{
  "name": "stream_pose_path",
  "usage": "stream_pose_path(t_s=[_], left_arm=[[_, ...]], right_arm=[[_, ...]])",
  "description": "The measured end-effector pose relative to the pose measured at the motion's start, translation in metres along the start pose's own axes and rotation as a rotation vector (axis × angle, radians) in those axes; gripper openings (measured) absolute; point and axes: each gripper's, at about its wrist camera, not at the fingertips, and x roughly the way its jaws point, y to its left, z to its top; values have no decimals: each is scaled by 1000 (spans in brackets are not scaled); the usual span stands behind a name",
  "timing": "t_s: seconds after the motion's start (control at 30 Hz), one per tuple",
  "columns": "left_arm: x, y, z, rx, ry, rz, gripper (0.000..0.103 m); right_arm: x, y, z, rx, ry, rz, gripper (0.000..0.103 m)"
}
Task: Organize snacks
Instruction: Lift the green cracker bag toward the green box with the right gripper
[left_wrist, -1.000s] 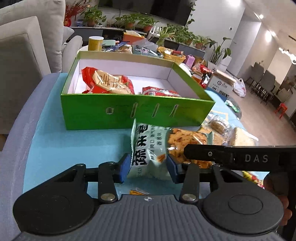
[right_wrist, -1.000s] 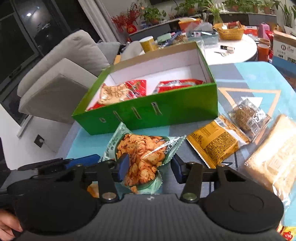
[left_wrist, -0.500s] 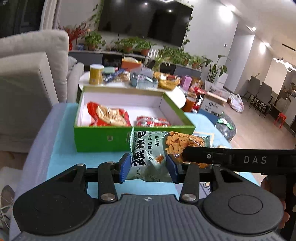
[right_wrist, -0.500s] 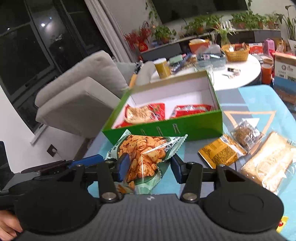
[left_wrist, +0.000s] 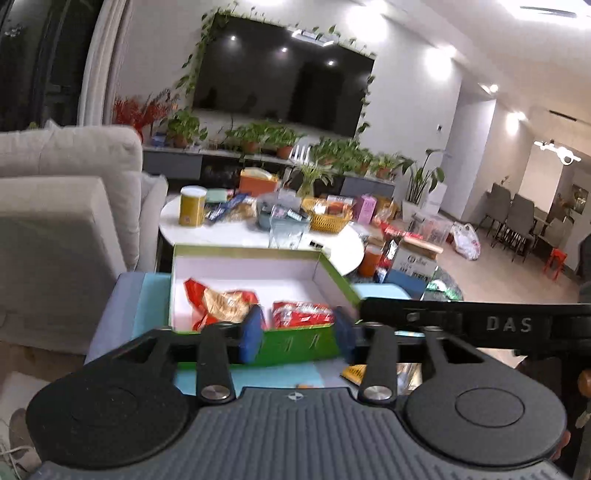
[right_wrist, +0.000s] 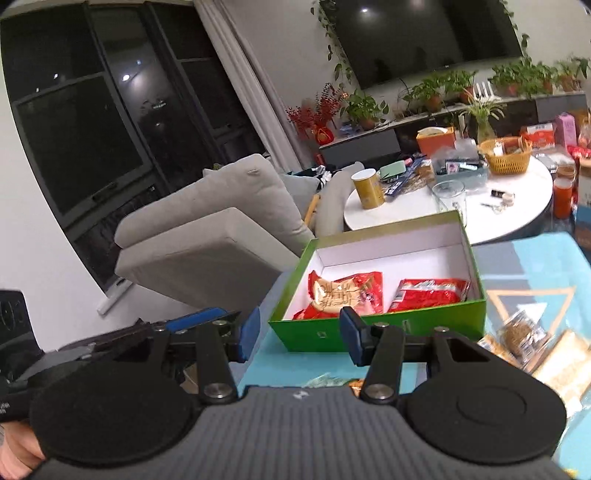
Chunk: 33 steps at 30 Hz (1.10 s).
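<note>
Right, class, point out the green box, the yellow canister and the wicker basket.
green box (right_wrist: 454, 319): right wrist view, on its front wall.
yellow canister (right_wrist: 367, 190): right wrist view, on its side.
wicker basket (right_wrist: 508, 159): right wrist view, on its woven side.

Glossy red plastic snack packets (right_wrist: 430, 294)

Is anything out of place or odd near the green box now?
Yes. A green snack bag shows as a sliver below the right gripper, in front of the green box, not inside. The fingers stand apart with nothing between them, so the bag was perhaps dropped short.
</note>
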Motion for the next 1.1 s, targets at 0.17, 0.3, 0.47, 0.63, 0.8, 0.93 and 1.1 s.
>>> stream_pose_path(t_s=[0.17,0.3,0.47,0.63,0.8,0.93,1.1], left_arm=[[32,26,-31,-70,122,49,65],[66,37,-44,-114,216,81,64],[83,37,-43,-109,227,70,65],[85,37,-57,-87,255,62,65],[84,44,-68,-111,268,60,65],[75,45,-65,-124,263,39,65],[81,40,-65,-134,284,-3,65]], right_arm=[[21,-31,-34,71,143,-129,64],[47,-47,-56,143,229,-168,65],[59,-58,-64,165,250,-173,68],[57,-59,-79,64,309,-246,68],[46,-72,-74,155,253,-210,68],[45,-70,-55,194,208,-143,68],[78,-72,-49,190,267,-161,69]])
